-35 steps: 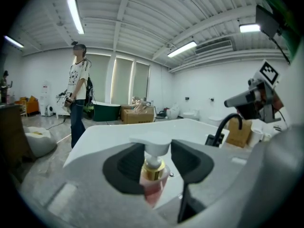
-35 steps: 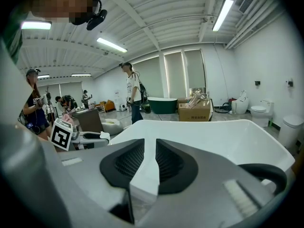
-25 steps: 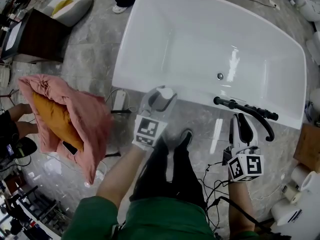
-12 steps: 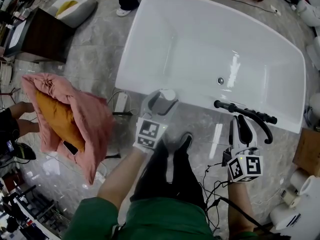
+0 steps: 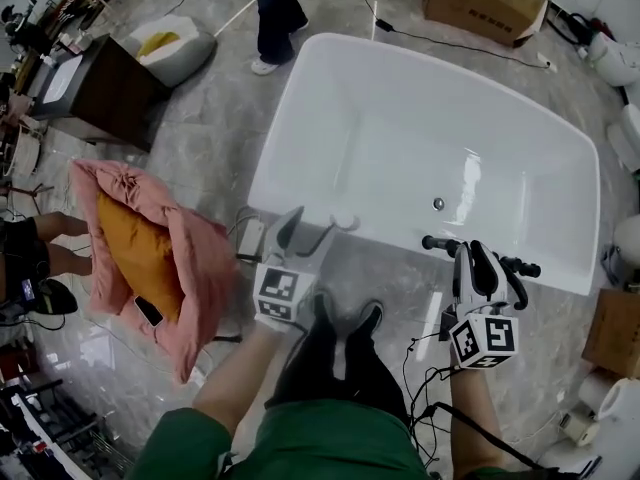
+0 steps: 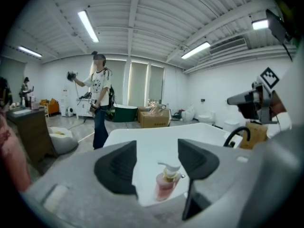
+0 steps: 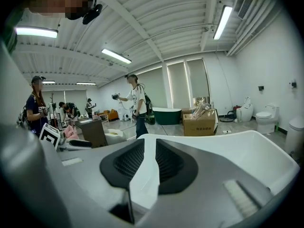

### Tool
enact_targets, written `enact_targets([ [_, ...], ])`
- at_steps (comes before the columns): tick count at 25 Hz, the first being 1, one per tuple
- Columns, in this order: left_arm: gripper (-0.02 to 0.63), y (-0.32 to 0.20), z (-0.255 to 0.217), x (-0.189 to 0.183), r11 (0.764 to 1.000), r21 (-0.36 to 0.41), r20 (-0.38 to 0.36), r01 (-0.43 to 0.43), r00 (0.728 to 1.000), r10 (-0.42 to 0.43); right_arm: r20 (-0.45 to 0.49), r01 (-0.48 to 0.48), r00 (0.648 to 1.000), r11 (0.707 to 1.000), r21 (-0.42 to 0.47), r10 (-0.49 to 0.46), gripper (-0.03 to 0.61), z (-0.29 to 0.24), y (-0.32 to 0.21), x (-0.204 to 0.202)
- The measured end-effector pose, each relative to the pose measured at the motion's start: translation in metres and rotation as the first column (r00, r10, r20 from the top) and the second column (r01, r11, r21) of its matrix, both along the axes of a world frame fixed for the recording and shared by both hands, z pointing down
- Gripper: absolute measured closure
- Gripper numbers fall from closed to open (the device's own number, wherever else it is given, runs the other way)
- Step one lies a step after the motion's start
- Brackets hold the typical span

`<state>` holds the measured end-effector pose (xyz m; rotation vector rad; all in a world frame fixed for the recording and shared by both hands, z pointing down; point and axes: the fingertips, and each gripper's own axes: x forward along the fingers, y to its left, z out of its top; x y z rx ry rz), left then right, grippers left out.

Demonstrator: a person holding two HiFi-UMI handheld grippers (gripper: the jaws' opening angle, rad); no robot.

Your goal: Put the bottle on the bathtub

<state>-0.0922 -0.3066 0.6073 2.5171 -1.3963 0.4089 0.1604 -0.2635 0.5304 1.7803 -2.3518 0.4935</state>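
A pink pump bottle (image 6: 166,183) stands upright on the near rim of the white bathtub (image 5: 278,150); in the head view only its white pump (image 5: 344,222) shows. My left gripper (image 5: 308,232) hovers just short of it and above. Its jaws have just been opening wide and then eased in a little, with nothing pressed between them. The bottle stands free beyond the fingertips (image 6: 124,156). My right gripper (image 5: 478,264) hangs near the black faucet (image 5: 432,241), its jaws drawn together to a slit and empty.
A pink cloth over an orange cushion (image 5: 150,258) lies on the floor at the left. Behind it stands a dark cabinet (image 5: 95,88). A person (image 5: 275,18) stands past the tub's far corner, near a cardboard box (image 5: 485,3). Cables (image 5: 430,358) trail by my feet.
The left gripper was shut on the bottle at the tub's rim; now it is open and lifted back, and the bottle stays on the rim. The right gripper has risen too.
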Motion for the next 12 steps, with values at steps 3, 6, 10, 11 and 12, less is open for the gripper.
enact_targets([
  [3,0.35,-0.003,-0.042,0.0,0.999,0.051,0.029,0.009,1.0,-0.01,0.007,0.003,1.0,0.999,0.049,-0.003,0.503,-0.037,0.0,0.004],
  [6,0.373,-0.009,-0.091,-0.001,0.994,0.107,0.038,0.017,0.999,-0.021,0.01,0.016,1.0,0.994,0.11,-0.018,0.503,-0.077,-0.005,0.001],
  [10,0.43,-0.019,-0.155,-0.002,0.986,0.162,0.026,0.04,0.999,-0.045,-0.002,0.033,0.999,0.982,0.186,-0.033,0.503,-0.131,-0.015,-0.006],
  [11,0.44,-0.018,-0.171,0.0,0.983,0.176,0.016,0.044,0.999,-0.047,-0.006,0.035,0.999,0.978,0.206,-0.035,0.503,-0.143,-0.015,-0.007],
  [12,0.445,-0.017,-0.187,0.002,0.981,0.191,0.005,0.045,0.999,-0.047,-0.009,0.038,0.999,0.973,0.226,-0.037,0.503,-0.155,-0.015,-0.008],
])
